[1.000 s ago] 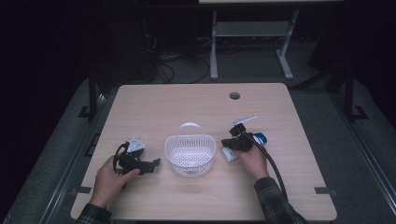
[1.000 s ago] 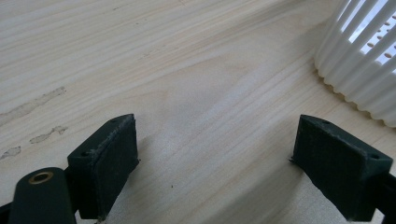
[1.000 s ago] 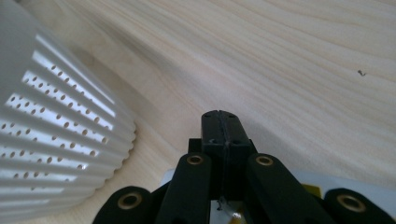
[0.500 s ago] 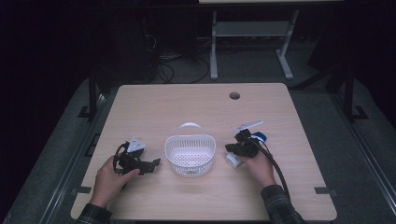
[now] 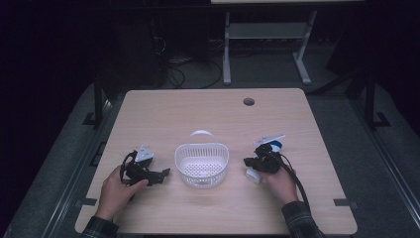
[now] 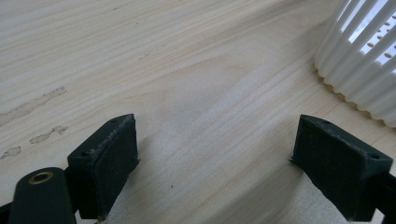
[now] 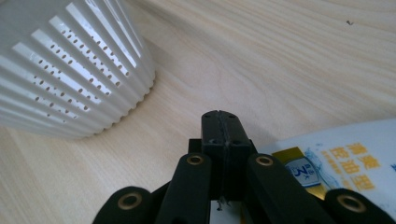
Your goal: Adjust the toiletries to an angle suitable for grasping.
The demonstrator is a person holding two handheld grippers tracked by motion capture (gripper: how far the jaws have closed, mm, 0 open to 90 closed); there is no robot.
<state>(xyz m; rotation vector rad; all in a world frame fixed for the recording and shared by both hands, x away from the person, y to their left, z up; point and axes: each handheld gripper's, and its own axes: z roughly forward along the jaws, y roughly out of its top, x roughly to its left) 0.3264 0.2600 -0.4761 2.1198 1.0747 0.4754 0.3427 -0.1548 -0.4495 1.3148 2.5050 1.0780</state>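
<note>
The counter [image 5: 213, 114] is a pale wood-grain slab with rounded corners and a small round hole near its far edge; faint scuffs mark the grain in the left gripper view. At its middle stands a white plastic basket [image 5: 202, 163], round with ribbed, slotted walls, a perforated floor and a thin arched handle at its far side.

Just right of the basket lies a white packet [image 5: 253, 173], glossy and flat, printed with blue and gold marks and orange characters. In the high view most of it is hidden under the right hand, so its long axis cannot be told; one end pokes out toward the basket. In the right gripper view it sits flat on the wood beneath and to the right of the jaws.

The left claw [image 5: 162, 173] rests low on the counter left of the basket, pointing at it, its matte black blocky jaws spread wide over bare wood. The right claw [image 5: 247, 161] points toward the basket, jaws pressed flat together with nothing visible between the tips.
</note>
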